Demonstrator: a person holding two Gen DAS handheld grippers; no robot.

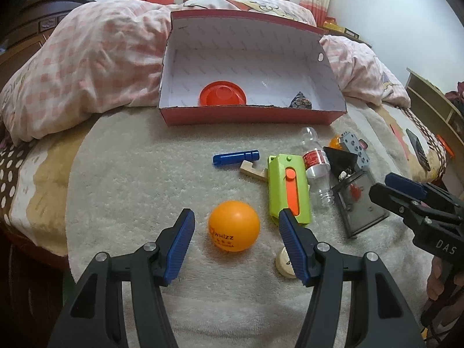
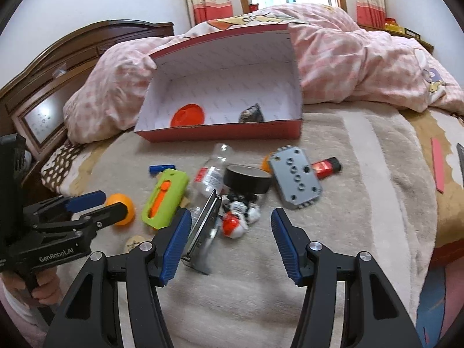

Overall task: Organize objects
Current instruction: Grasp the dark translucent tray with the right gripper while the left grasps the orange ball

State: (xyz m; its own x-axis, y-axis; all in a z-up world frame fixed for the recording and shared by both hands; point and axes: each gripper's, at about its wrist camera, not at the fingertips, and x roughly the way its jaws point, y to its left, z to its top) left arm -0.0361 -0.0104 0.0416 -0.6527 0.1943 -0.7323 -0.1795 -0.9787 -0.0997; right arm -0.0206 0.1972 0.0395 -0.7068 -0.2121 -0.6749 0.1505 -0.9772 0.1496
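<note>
An orange ball (image 1: pixel 233 226) printed with "WHIZZ" lies on the cream blanket between the pads of my left gripper (image 1: pixel 236 213), which is open with a gap on each side of the ball. The ball (image 2: pixel 123 207) also shows behind the left gripper (image 2: pixel 113 203) in the right wrist view. My right gripper (image 2: pixel 232 211) is open above a red-and-white toy figure (image 2: pixel 233 227), with its left finger beside a clear plastic case (image 2: pixel 203 226). A red box (image 1: pixel 252 116) with a white inside stands beyond, holding an orange lid (image 1: pixel 222 94) and a dark object (image 1: pixel 301 101).
Loose on the blanket lie a blue cylinder (image 1: pixel 236 158), a wooden piece (image 1: pixel 252 169), a green and orange case (image 1: pixel 287 185), an empty bottle (image 1: pixel 316 165), a cream disc (image 1: pixel 285 264), a black tape roll (image 2: pixel 248 178), a grey holed plate (image 2: pixel 295 177) and a red tube (image 2: pixel 326 168). A pink quilt (image 1: pixel 87 66) is heaped behind the box.
</note>
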